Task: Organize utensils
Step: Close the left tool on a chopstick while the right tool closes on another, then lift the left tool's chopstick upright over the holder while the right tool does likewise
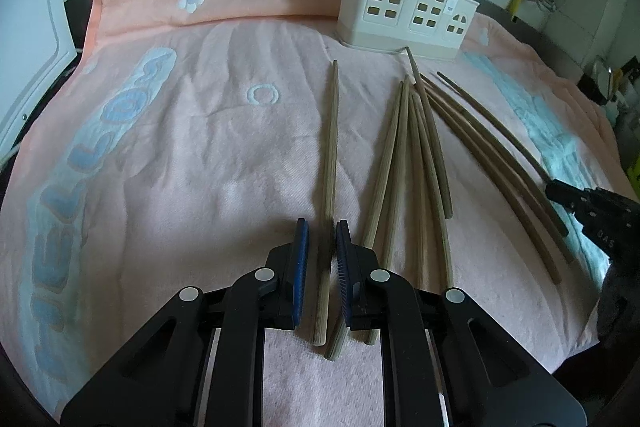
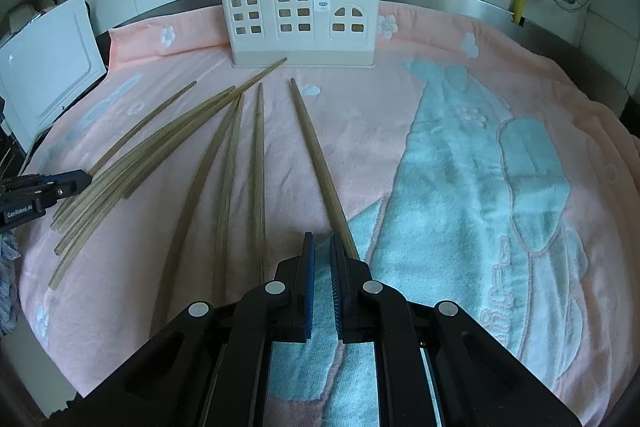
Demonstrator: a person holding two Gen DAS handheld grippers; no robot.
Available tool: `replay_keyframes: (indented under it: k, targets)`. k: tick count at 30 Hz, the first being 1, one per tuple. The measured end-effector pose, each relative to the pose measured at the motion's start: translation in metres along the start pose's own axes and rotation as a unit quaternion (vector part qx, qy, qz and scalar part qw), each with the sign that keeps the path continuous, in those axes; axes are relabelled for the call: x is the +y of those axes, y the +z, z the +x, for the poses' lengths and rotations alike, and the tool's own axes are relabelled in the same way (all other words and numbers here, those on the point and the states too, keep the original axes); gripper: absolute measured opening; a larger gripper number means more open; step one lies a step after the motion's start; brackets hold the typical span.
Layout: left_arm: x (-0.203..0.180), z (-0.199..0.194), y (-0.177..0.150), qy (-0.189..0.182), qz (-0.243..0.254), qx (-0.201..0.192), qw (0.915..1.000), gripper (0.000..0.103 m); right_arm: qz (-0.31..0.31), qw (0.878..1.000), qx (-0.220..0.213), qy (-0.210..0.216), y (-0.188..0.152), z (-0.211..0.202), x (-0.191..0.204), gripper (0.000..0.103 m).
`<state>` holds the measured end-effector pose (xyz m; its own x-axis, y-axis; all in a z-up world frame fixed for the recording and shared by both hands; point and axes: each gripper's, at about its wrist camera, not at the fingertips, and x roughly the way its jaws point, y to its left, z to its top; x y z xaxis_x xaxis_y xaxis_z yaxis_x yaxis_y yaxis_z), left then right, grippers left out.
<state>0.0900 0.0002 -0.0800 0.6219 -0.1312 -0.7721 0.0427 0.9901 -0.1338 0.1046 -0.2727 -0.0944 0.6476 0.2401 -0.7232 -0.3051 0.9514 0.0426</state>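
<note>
The left tongs point(image 1: 322, 227) straddle one chopstick point(image 1: 330, 147) lying apart from the rest on the pink towel point(image 1: 200, 147); the blue pads point(image 1: 302, 267) stand close on either side of it, and they appear to be clamped on it, though a thin gap shows on the left side. The right tongs point(image 2: 322, 241) are drawn together over the near end of another stick point(image 2: 316, 155), which runs under their right pad; whether it is actually pinched, I cannot tell.

The other chopsticks point(image 1: 420, 155) fan out between the two tongs, several crossing at their far tips. The holder point(image 2: 304, 15), a cream box with window cut-outs, stands upright at the far edge of the towel, near the wall.

Risks, as I judge them: a round, thin stick gripped near one end may pivot or slip out on lifting. A second stick point(image 1: 376, 211) lies just beside the left tongs' right finger and could be dragged along. The soft towel may snag a tip. One stick's tip point(image 2: 282, 61) touches or nearly touches the holder's base. A white board point(image 1: 28, 39) leans at the left, well clear.
</note>
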Motion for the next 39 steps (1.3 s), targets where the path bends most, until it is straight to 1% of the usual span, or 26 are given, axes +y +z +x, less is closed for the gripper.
replay_keyframes:
  k: [4, 5, 7, 9, 11, 14, 17, 21, 23, 24, 28, 29, 31, 34, 39]
  targets:
    - [0.001, -0.001, 0.001, -0.003, -0.008, 0.001, 1.0, 0.014, 0.002, 1.0, -0.002, 0.005, 0.001, -0.003, -0.002, 0.008]
    - [0.001, -0.001, 0.0, -0.004, -0.009, 0.001, 1.0, 0.014, 0.006, 1.0, -0.012, 0.006, 0.003, -0.009, -0.003, 0.009]
    - [0.001, -0.002, 0.0, -0.006, -0.01, 0.003, 0.9999, 0.014, 0.006, 1.0, -0.023, 0.004, 0.005, -0.016, -0.005, 0.019]
    - [0.0, -0.002, -0.001, -0.003, -0.007, 0.003, 1.0, 0.014, 0.0, 1.0, -0.03, -0.003, 0.009, -0.02, -0.006, 0.02]
    - [-0.001, -0.003, -0.002, -0.002, -0.007, 0.002, 1.0, 0.014, -0.003, 1.0, -0.024, -0.002, 0.01, -0.017, -0.009, 0.02]
    - [-0.001, -0.004, -0.004, -0.004, -0.007, 0.002, 1.0, 0.014, -0.006, 1.0, -0.013, -0.005, 0.007, -0.01, -0.011, 0.02]
    - [-0.002, -0.005, -0.005, -0.005, -0.006, 0.002, 1.0, 0.014, 0.0, 1.0, -0.004, 0.003, 0.003, -0.004, -0.014, 0.02]
    - [-0.003, -0.004, -0.005, -0.003, -0.001, 0.0, 1.0, 0.015, -0.005, 1.0, -0.004, 0.003, -0.002, -0.003, -0.011, 0.019]
    - [-0.004, -0.004, -0.005, -0.004, 0.003, -0.001, 1.0, 0.015, 0.0, 1.0, -0.006, 0.002, -0.002, -0.003, -0.011, 0.015]
    - [-0.003, -0.004, -0.004, -0.007, 0.003, -0.001, 1.0, 0.015, 0.001, 1.0, -0.006, 0.001, -0.002, -0.003, -0.011, 0.011]
    - [-0.002, -0.003, -0.003, -0.012, 0.002, -0.004, 0.9999, 0.014, 0.006, 1.0, -0.009, 0.008, -0.002, -0.007, -0.011, 0.008]
    - [-0.002, -0.003, -0.003, -0.01, 0.005, -0.004, 0.9999, 0.012, 0.004, 1.0, -0.013, 0.007, -0.002, -0.009, -0.009, 0.008]
    - [-0.003, -0.004, -0.003, -0.001, 0.013, -0.004, 0.9999, 0.007, 0.003, 1.0, -0.021, 0.009, 0.0, -0.014, -0.006, 0.007]
    - [-0.003, -0.01, -0.002, -0.006, 0.014, -0.008, 0.9999, 0.006, -0.003, 0.999, -0.041, 0.009, 0.004, -0.03, -0.001, 0.007]
    - [-0.002, -0.033, 0.006, -0.02, 0.014, -0.036, 0.9991, 0.006, -0.006, 0.996, -0.084, 0.016, 0.025, -0.063, 0.003, 0.007]
